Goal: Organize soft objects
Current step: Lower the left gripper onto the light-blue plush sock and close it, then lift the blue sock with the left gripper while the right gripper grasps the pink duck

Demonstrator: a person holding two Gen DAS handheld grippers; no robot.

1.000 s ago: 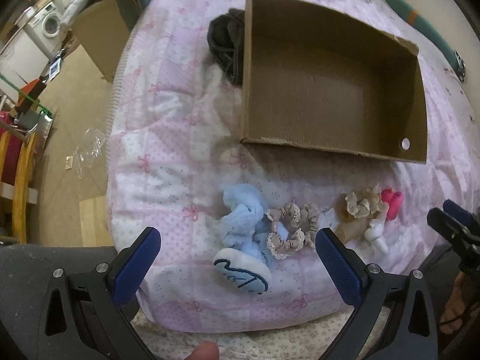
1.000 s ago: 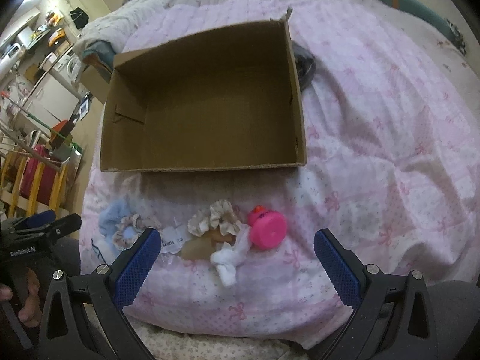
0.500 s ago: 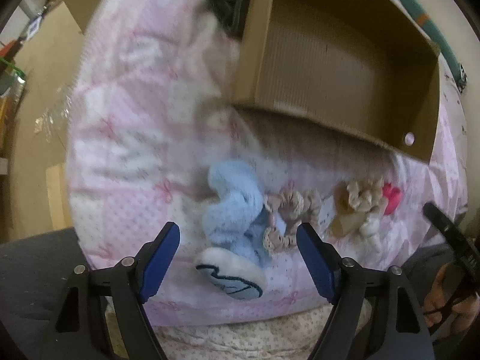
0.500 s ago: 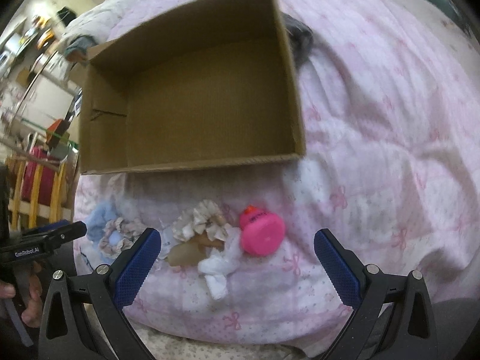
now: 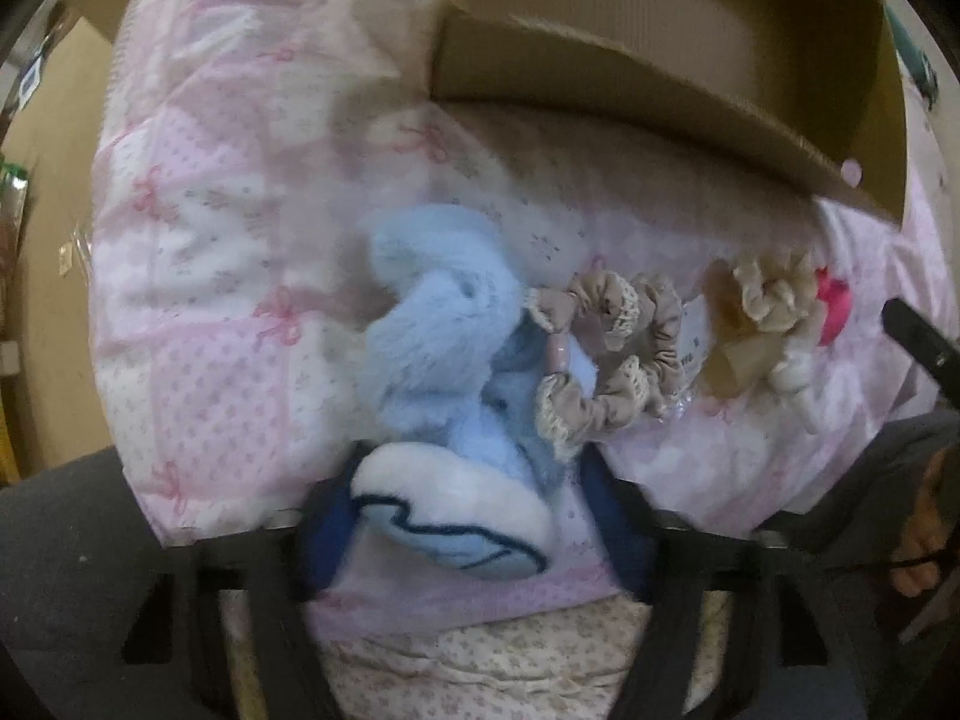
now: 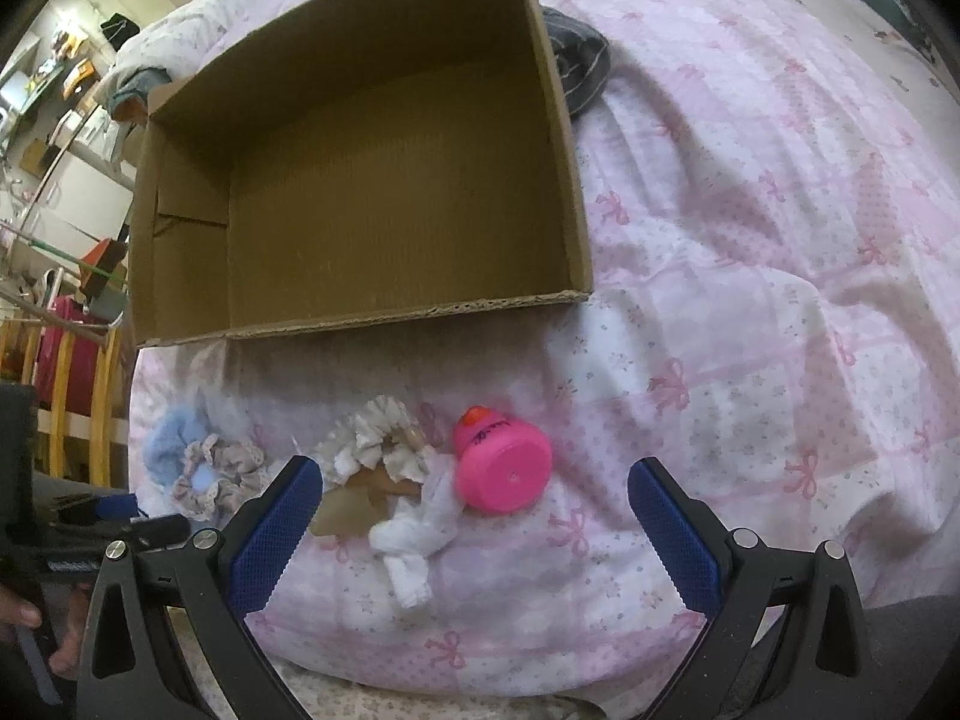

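On the pink quilt [image 6: 750,276], near the open cardboard box [image 6: 372,180], we list left to right: blue plush toy [image 5: 444,348], beige scrunchie [image 5: 606,354], cream frilled scrunchie [image 6: 378,438], white cloth [image 6: 420,534], pink bottle [image 6: 504,468]. Our left gripper [image 5: 474,534] has its fingers on either side of the plush's white end; whether they pinch it we cannot tell. Our right gripper [image 6: 474,528] is spread wide before the white cloth and bottle.

Fluffy blue plush toy [image 5: 444,348]; matt corrugated cardboard box [image 6: 384,180]; glossy pink plastic bottle [image 6: 501,462].
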